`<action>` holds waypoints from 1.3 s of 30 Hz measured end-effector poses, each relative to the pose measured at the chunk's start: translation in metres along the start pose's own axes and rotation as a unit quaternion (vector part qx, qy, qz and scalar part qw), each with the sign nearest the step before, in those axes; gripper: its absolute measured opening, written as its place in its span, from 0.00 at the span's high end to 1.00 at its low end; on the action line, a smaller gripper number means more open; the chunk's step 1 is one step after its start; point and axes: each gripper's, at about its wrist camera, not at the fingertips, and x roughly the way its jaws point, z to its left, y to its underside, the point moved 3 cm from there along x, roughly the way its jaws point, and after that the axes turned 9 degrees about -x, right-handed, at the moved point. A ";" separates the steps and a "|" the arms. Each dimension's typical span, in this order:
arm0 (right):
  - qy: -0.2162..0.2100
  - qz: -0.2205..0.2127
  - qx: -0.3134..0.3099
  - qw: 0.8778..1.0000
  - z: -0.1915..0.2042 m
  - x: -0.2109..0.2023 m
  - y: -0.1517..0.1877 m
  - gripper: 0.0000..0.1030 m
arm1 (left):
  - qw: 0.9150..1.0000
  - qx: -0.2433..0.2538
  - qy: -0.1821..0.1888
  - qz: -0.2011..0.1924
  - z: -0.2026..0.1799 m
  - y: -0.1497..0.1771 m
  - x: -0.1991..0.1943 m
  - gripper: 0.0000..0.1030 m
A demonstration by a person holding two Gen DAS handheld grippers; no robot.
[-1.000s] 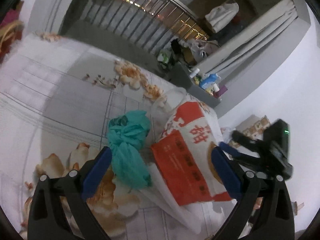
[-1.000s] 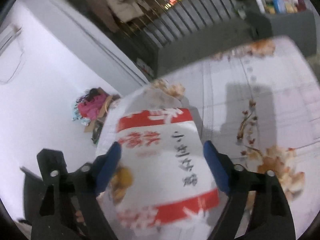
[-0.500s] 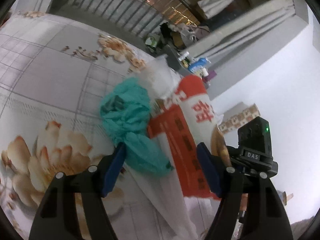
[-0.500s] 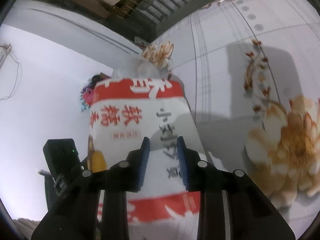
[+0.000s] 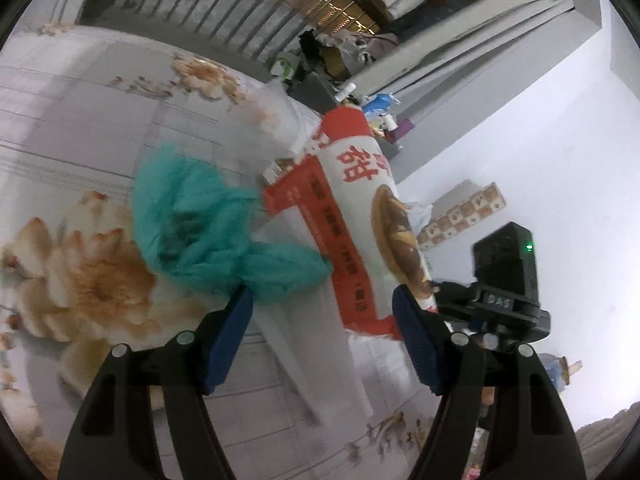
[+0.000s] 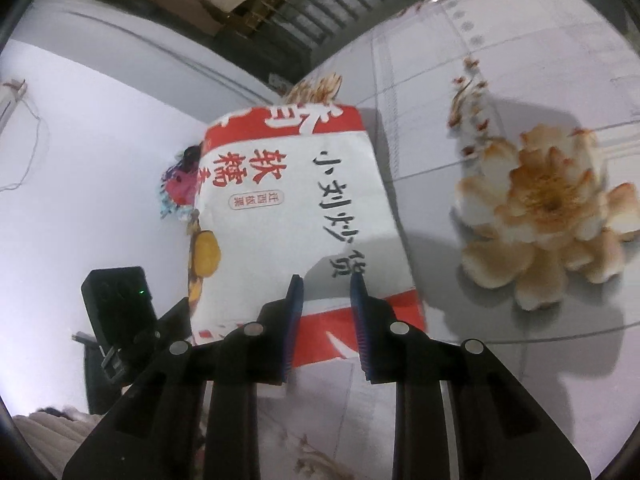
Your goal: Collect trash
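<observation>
Fingers of the right gripper (image 6: 325, 280) reach forward, drawn close and pinching the lower edge of the red-and-white paper bag (image 6: 296, 216), lifted above the flowered floor (image 6: 500, 80). Its long axis runs away from the camera, top end farthest. The left gripper (image 5: 322, 294) is spread wide, level, framing the bag (image 5: 360, 216) with a teal plastic bag (image 5: 208, 224) beside its left finger; whether they touch is unclear.

Tiled floor (image 5: 100, 128) with big orange flower prints. A red-and-white bag (image 5: 352, 216) sits on it, with a teal plastic bag (image 5: 200, 224) touching its left side.
</observation>
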 end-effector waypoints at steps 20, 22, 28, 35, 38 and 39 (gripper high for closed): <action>0.001 -0.062 0.014 0.998 -0.007 -0.011 -0.042 0.45 | 0.995 0.077 0.003 -0.058 0.008 -0.112 -0.004 0.25; -0.004 -0.051 0.016 0.999 -0.007 -0.002 -0.044 0.45 | 0.996 0.078 0.010 -0.035 0.018 -0.123 0.013 0.27; -0.012 -0.039 0.027 0.999 -0.012 0.005 -0.041 0.44 | 0.998 0.047 0.049 0.002 0.035 -0.148 0.048 0.40; -0.012 -0.032 0.038 0.999 -0.019 0.009 -0.042 0.44 | 0.992 0.095 0.063 0.048 0.022 -0.140 0.067 0.56; -0.015 -0.030 0.037 0.999 -0.016 0.009 -0.042 0.44 | 0.991 0.103 0.051 0.062 0.023 -0.135 0.074 0.65; -0.017 -0.028 0.037 0.999 -0.014 0.011 -0.043 0.44 | 0.992 0.102 0.050 0.063 0.025 -0.132 0.074 0.67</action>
